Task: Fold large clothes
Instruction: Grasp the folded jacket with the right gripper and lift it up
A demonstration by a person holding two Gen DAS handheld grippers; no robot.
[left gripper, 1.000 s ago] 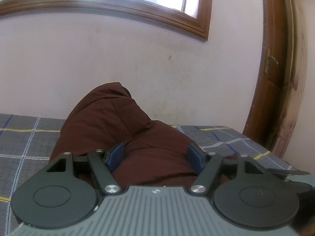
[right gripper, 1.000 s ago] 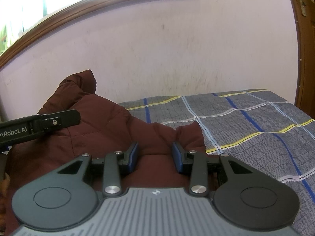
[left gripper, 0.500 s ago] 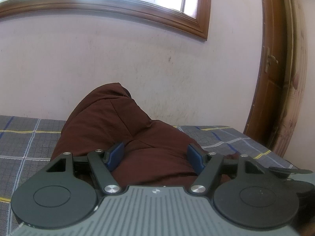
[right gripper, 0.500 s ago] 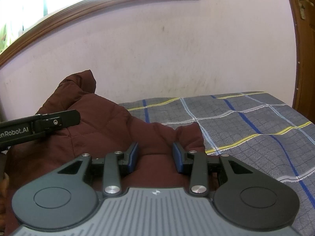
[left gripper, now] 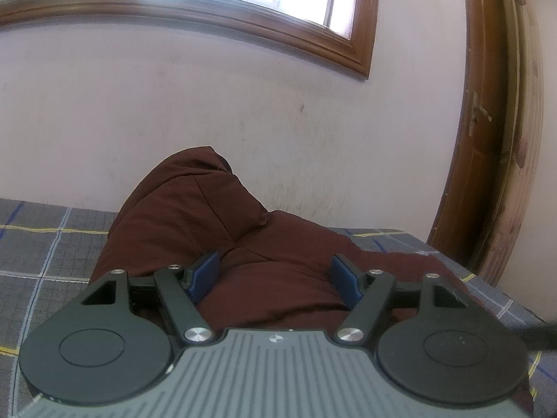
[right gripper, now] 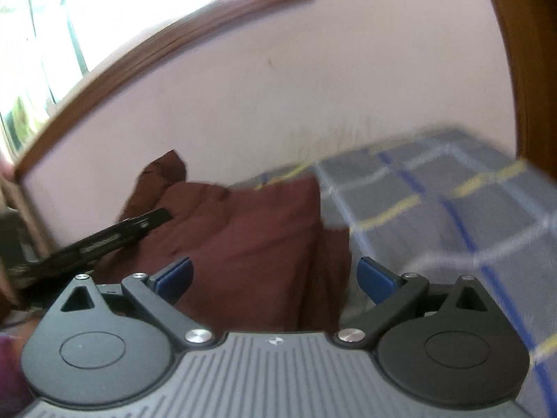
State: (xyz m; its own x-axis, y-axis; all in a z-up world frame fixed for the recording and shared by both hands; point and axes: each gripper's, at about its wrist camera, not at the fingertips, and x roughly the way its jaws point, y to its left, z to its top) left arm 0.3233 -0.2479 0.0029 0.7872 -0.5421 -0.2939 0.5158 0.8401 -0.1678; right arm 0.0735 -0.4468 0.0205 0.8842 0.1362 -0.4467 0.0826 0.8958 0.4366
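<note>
A large dark maroon padded garment (left gripper: pixel 216 230) lies bunched on the checked bed, one part rising in a hump toward the wall. My left gripper (left gripper: pixel 275 275) is open just above the garment, blue pads wide apart, nothing between them. In the right wrist view the garment (right gripper: pixel 250 230) lies ahead and to the left, with a folded edge facing me. My right gripper (right gripper: pixel 275 278) is open wide over the garment's near edge and holds nothing. This view is blurred. The left gripper's black body (right gripper: pixel 101 240) shows at the left.
The bed has a grey cover (right gripper: pixel 452 216) with blue, white and yellow lines, stretching right of the garment. A pale wall (left gripper: pixel 174 122) stands close behind, with a wood-framed window (left gripper: pixel 243 17) above. A brown door frame (left gripper: pixel 487 139) is at the right.
My right gripper has opened wider and swung, blurring its view; the garment now sits more to the left. My left gripper has barely moved and stays open.
</note>
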